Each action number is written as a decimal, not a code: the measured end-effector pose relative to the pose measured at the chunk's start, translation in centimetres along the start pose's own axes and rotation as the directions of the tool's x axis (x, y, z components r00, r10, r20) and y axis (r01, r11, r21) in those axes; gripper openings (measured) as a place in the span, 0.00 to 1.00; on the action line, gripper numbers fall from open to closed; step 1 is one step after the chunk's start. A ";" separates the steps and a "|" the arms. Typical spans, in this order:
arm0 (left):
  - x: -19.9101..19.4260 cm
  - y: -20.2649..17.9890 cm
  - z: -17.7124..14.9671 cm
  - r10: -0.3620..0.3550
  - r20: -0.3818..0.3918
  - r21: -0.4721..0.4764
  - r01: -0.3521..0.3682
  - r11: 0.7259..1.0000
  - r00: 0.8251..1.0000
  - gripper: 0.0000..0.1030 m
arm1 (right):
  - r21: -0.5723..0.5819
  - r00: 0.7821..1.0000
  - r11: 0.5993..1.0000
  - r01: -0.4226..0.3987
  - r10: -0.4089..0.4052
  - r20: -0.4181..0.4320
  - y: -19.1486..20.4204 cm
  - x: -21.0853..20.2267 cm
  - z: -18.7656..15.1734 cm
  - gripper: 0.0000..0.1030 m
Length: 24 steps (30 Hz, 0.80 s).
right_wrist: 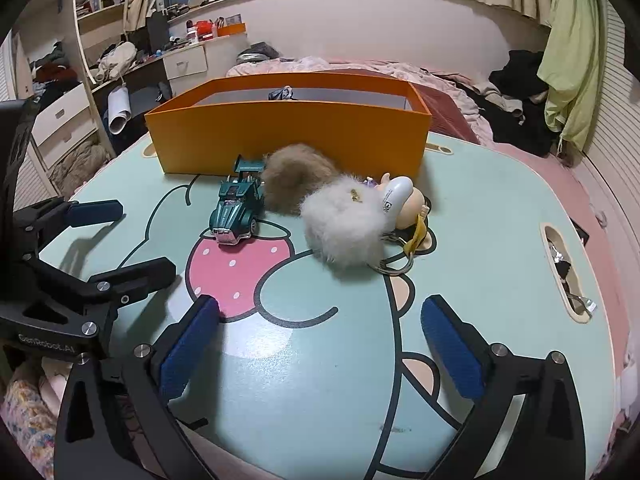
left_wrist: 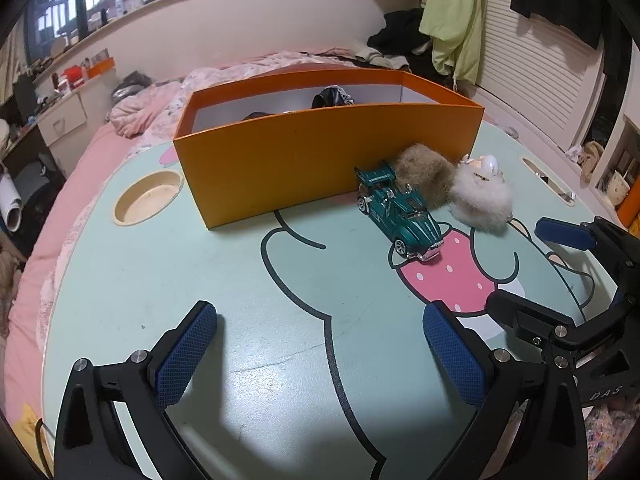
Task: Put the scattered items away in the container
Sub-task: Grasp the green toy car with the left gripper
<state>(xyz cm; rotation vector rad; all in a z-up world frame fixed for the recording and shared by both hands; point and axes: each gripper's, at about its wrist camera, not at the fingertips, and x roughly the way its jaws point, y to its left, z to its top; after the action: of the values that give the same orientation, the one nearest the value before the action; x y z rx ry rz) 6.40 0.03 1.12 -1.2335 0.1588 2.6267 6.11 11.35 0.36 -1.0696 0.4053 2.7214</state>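
Orange box (left_wrist: 320,160): open top, stands at the far side of the desk (left_wrist: 200,280); dark items inside, too hidden by the wall to identify.
Desk: mint green with a cartoon print and a pink strawberry; round cup recess (left_wrist: 147,197) left of the box; sits on a bed with pink bedding (left_wrist: 60,200).
Toy car (left_wrist: 400,212): green, on its wheels, on the desk just in front of the box's right end, nose on the strawberry print.
Brown fur ball (left_wrist: 424,176): behind the car, touching the box's front wall.
White fur ball (left_wrist: 484,200): right of the brown one, touching it; small doll head (right_wrist: 404,200) and key rings (right_wrist: 396,260) attached at its right side.
Left tongs (left_wrist: 320,356): spread wide, nothing between the pads, low over bare desk, short of the car.
Right tongs (right_wrist: 320,352): spread wide, nothing held, low over bare desk, short of the white fur ball.
Layout: the two tongs sit side by side, each visible in the other's view.
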 end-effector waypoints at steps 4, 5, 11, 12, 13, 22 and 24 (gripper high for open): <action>-0.3 -0.8 1.8 -0.030 0.000 -0.006 0.030 1.000 1.000 1.00 | 0.017 1.000 1.000 -0.004 0.004 0.007 -0.2 -0.1 -0.1 0.98; -0.4 -0.9 2.6 -0.053 0.009 -0.007 0.053 0.999 0.999 1.00 | 0.021 1.000 1.000 -0.006 0.006 0.010 -0.3 -0.1 -0.1 0.98; 2.3 -2.0 6.5 -0.099 -0.031 -0.011 0.099 0.995 0.995 0.99 | 0.023 1.000 1.000 -0.003 0.003 0.011 -0.1 -0.1 -0.1 0.98; 2.8 -2.2 6.7 -0.115 -0.043 -0.006 0.115 0.993 0.992 0.98 | 0.023 1.000 1.000 -0.003 0.003 0.011 -0.1 -0.1 -0.1 0.98; 3.4 -2.3 6.8 -0.130 -0.060 -0.004 0.130 0.991 0.990 0.91 | 0.024 1.000 1.000 -0.003 0.003 0.011 -0.1 -0.1 -0.1 0.98; 1.7 -1.2 3.7 -0.254 -0.019 -0.058 0.252 0.966 0.967 0.32 | 0.029 1.000 1.000 -0.002 0.002 0.015 0.0 -0.1 -0.2 0.98; 1.1 -0.9 2.9 -0.246 -0.008 -0.059 0.245 0.968 0.969 0.28 | 0.029 1.000 1.000 -0.002 0.002 0.014 0.0 -0.1 -0.2 0.98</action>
<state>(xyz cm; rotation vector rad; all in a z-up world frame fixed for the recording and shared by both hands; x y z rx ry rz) 3.80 1.60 2.16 -1.2062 -0.0642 2.4239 6.27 11.25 0.31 -1.0420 0.4428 2.7143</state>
